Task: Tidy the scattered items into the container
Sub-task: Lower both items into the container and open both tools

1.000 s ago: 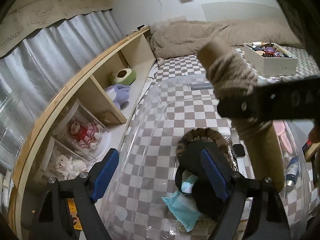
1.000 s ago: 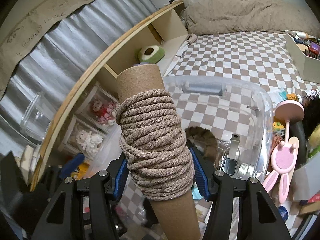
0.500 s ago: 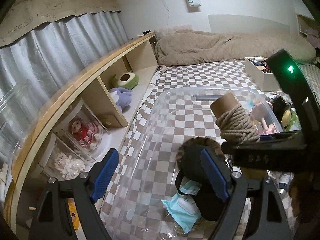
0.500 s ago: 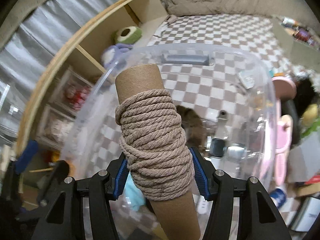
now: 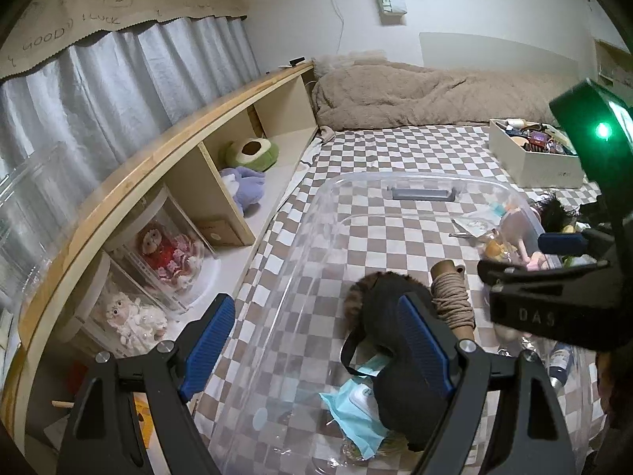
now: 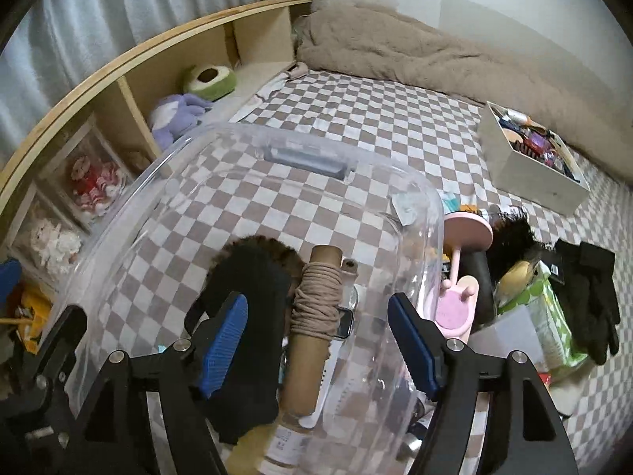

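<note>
Now the brown cardboard tube wound with beige rope (image 6: 316, 308) lies inside the clear plastic storage bin (image 6: 423, 213); the right tool (image 6: 318, 336) gapes wide, holding nothing; the left tool (image 5: 316, 340) likewise spreads empty.

Right gripper (image 6: 318, 342) open above clear bin (image 6: 419, 213); rope-wound tube (image 6: 316, 308) lies free inside beside black pouch (image 6: 245, 289), pink mirror (image 6: 463, 273) outside.
</note>
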